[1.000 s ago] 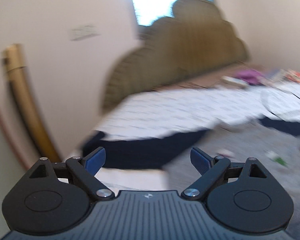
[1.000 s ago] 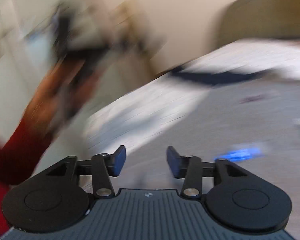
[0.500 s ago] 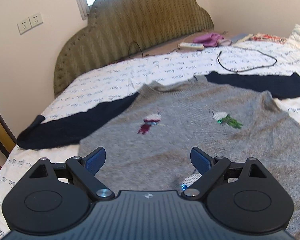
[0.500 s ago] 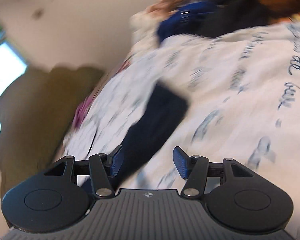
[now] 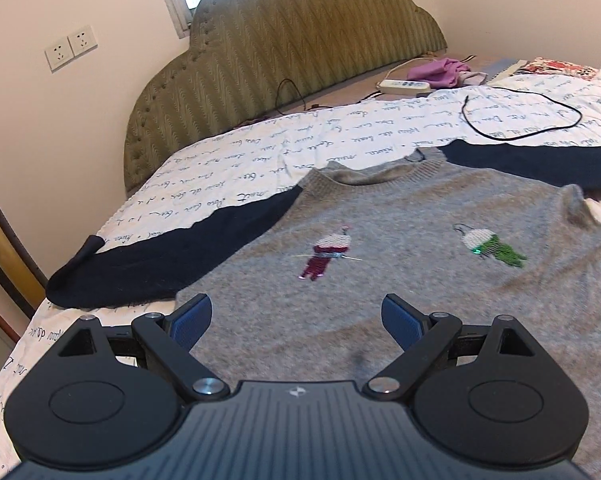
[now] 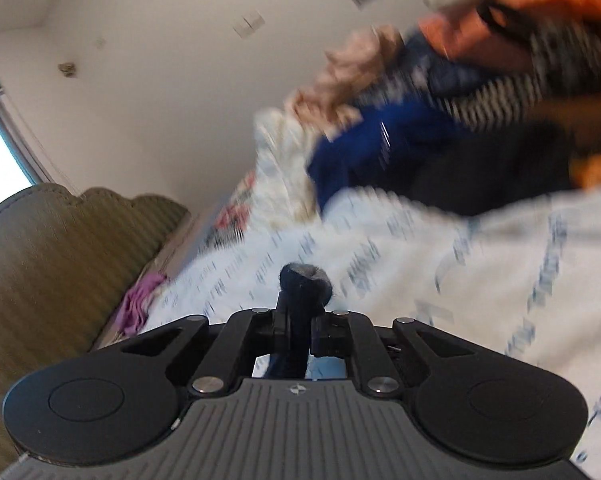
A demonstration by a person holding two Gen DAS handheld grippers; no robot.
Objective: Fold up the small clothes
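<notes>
Both claws differ now: half a second ago the right claw [image 6: 298, 326] was spread, and now it pinches a navy cuff [image 6: 306, 280], so the sleeve fold looks begun. The left claw [image 5: 296, 318] stays spread above the grey sweater [image 5: 400, 248], flat on the bed [image 5: 260, 148]. No containers show.

The sweater [image 5: 400, 240] lies flat on the bed sheet [image 5: 260, 152]; behind it a cable [image 5: 520, 120], then the headboard [image 5: 292, 28], with a power strip [image 5: 404, 86] in front of it
</notes>
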